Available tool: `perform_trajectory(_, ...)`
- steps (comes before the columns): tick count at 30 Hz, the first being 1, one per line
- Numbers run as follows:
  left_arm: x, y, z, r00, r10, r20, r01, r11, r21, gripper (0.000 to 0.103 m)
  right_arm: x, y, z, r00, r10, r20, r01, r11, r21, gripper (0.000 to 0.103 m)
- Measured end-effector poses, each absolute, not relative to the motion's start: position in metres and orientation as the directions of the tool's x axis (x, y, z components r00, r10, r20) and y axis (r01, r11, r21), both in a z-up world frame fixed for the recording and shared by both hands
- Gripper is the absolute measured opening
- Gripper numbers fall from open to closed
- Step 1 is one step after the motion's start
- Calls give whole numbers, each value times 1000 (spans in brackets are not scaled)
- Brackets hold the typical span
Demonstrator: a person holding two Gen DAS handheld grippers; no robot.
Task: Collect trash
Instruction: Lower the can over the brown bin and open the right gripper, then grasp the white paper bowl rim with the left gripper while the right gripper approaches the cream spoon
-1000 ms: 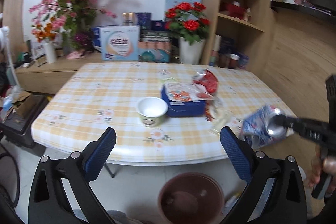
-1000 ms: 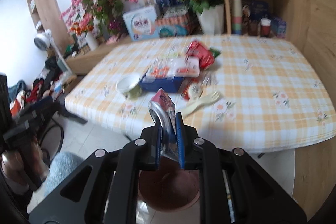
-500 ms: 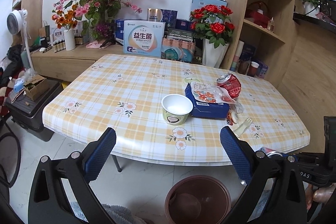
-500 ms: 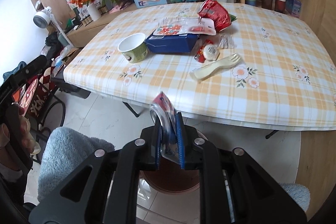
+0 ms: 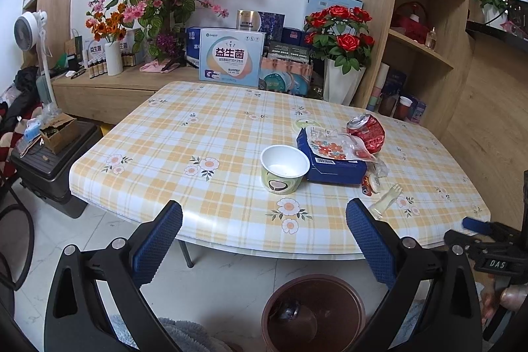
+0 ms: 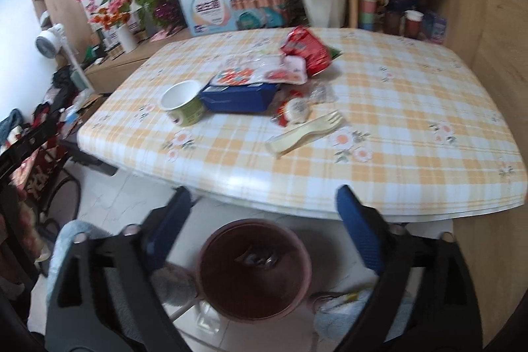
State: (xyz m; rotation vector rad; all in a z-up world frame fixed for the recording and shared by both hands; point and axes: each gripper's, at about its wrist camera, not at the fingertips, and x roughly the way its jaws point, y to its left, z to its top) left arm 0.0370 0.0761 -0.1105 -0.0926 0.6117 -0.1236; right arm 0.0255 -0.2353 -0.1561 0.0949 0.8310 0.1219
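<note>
We list the right gripper (image 6: 260, 213) with jaws spread wide, having just been opening, nothing between the blue pads, hanging over the brown bin (image 6: 254, 269) on the floor by the table's (image 6: 412, 127) near edge. Inside the bin we see the crushed can (image 6: 260, 258), lying flat near the bottom; its long axis we cannot tell through the blur. The left gripper (image 5: 264, 240) we hold with jaws likewise spread and empty, pointing down toward the table edge, the bin (image 5: 313, 312) below it. Still on the checked cloth: a white-and-green cup (image 5: 284, 167) upright, mouth up; just right of it a blue box (image 5: 331, 167) with a flowered wrapper (image 5: 330, 145) across its top; a red can (image 5: 368, 132) on its side behind the box, open end toward the left; a small red-and-white packet (image 5: 371, 182) by the box's near corner; a pale plastic fork (image 6: 307, 134), long axis running diagonally, tines toward the far right, handle toward the near edge
</note>
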Motion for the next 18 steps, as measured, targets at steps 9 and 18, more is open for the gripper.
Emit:
perform_trajectory(9,44,74,-119,798,-137,-587,92,990,-107,97,40,-280,-152,706,-19,-708,62,997,35,97)
perform_trajectory(18,78,57,-132,777,-146,-612,124,989,-79,97,58,-300,-167,690,-46,-722,84,996,17,97)
